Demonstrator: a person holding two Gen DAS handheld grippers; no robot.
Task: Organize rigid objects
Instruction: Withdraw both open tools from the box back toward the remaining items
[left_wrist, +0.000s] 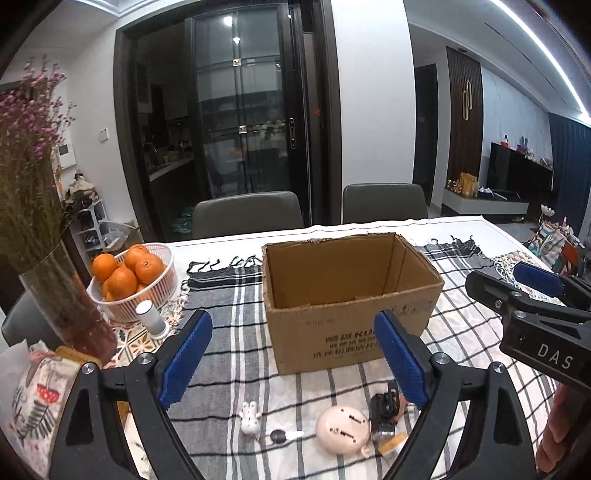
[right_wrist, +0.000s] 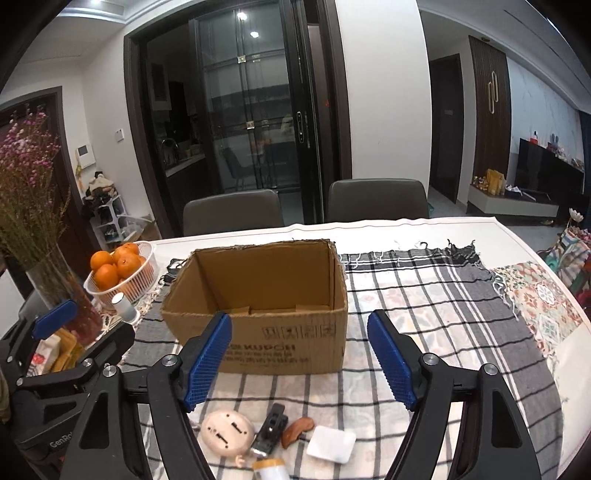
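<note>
On the checked cloth (right_wrist: 424, 295), an open brown cardboard box (right_wrist: 258, 314); both grippers' fingers spread wide, empty.

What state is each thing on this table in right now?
Cardboard box: open-topped, upright, looks empty.
Left tongs: open, holding nothing.
Right tongs: open, holding nothing.
Small items: loose on the cloth before the box.
Basket: full of oranges.

Home dining room, clothed table (right_wrist: 424, 229), padded chairs (right_wrist: 376, 199), fruit basket (left_wrist: 136, 291), dried-flower vase (left_wrist: 66, 306), television (left_wrist: 517, 170)
</note>
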